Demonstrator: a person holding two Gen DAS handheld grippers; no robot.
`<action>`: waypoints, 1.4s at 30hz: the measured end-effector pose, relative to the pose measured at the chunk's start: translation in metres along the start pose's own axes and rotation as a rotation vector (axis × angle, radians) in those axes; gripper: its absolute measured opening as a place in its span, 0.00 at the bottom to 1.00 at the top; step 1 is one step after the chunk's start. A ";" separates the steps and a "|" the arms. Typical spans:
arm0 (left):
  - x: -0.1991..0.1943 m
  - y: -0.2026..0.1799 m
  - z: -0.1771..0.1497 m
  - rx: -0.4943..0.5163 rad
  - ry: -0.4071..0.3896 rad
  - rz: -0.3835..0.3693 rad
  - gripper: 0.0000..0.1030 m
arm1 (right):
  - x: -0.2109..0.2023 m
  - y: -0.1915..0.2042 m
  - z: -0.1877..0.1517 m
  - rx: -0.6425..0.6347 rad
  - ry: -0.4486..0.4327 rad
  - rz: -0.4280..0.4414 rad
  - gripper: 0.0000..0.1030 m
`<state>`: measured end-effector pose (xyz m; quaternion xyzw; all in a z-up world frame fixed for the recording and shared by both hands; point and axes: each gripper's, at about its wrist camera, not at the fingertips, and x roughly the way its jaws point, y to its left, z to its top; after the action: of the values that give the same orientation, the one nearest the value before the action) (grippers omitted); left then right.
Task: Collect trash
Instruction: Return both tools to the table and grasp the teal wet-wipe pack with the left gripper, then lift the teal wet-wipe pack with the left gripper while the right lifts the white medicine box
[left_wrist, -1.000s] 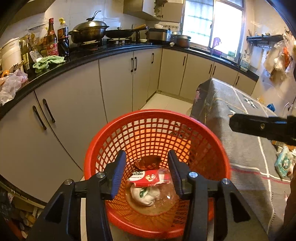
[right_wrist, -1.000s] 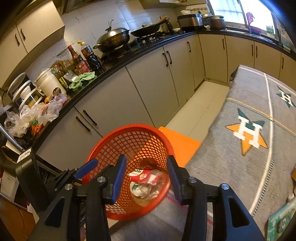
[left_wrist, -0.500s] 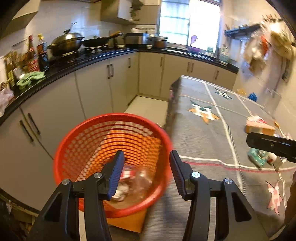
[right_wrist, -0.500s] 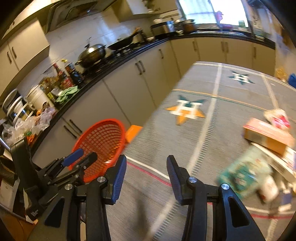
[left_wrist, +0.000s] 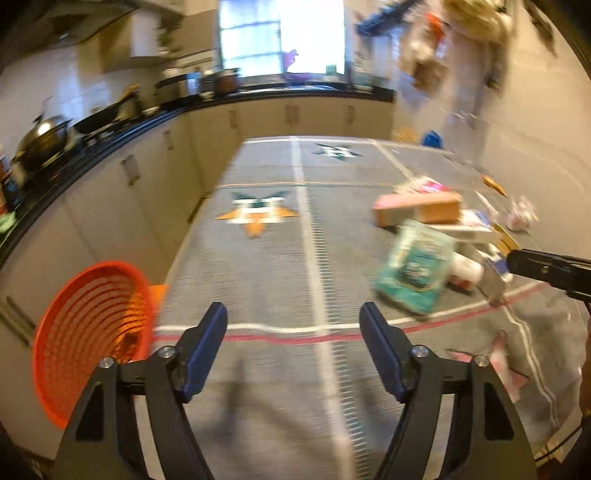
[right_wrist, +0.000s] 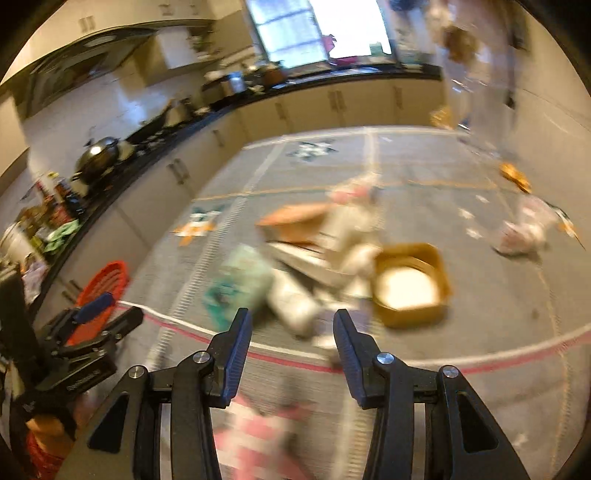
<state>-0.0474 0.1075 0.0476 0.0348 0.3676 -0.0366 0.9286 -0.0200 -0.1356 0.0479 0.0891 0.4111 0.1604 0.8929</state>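
The heap of crumpled wrappers and cardboard boxes (right_wrist: 325, 258) on the grey-clothed bench (left_wrist: 280, 266) lies straight ahead of the right gripper (right_wrist: 291, 345), jaws empty and parted; the left gripper (left_wrist: 293, 350), jaws just widened and empty, sits farther off beside the red mesh basket (left_wrist: 92, 332).

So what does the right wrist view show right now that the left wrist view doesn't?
Only the right wrist view: the open square brown cardboard tray beside the litter pile, and the left gripper seen from the side. Only the left wrist view: the left gripper from behind, jaws just opened wide, nothing between them. Both share the round red mesh plastic basket, teal plastic packet, and grey patterned tablecloth.
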 end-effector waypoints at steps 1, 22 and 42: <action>0.004 -0.010 0.003 0.021 0.006 -0.011 0.75 | 0.001 -0.007 -0.001 0.011 0.006 -0.010 0.48; 0.062 -0.075 0.034 0.167 0.129 -0.094 0.81 | 0.036 -0.037 -0.002 0.040 0.082 -0.034 0.42; 0.081 -0.073 0.032 0.111 0.157 -0.112 0.41 | 0.027 -0.038 -0.017 0.014 0.097 -0.012 0.41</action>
<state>0.0264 0.0285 0.0125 0.0681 0.4381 -0.1058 0.8901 -0.0086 -0.1607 0.0070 0.0850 0.4555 0.1564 0.8723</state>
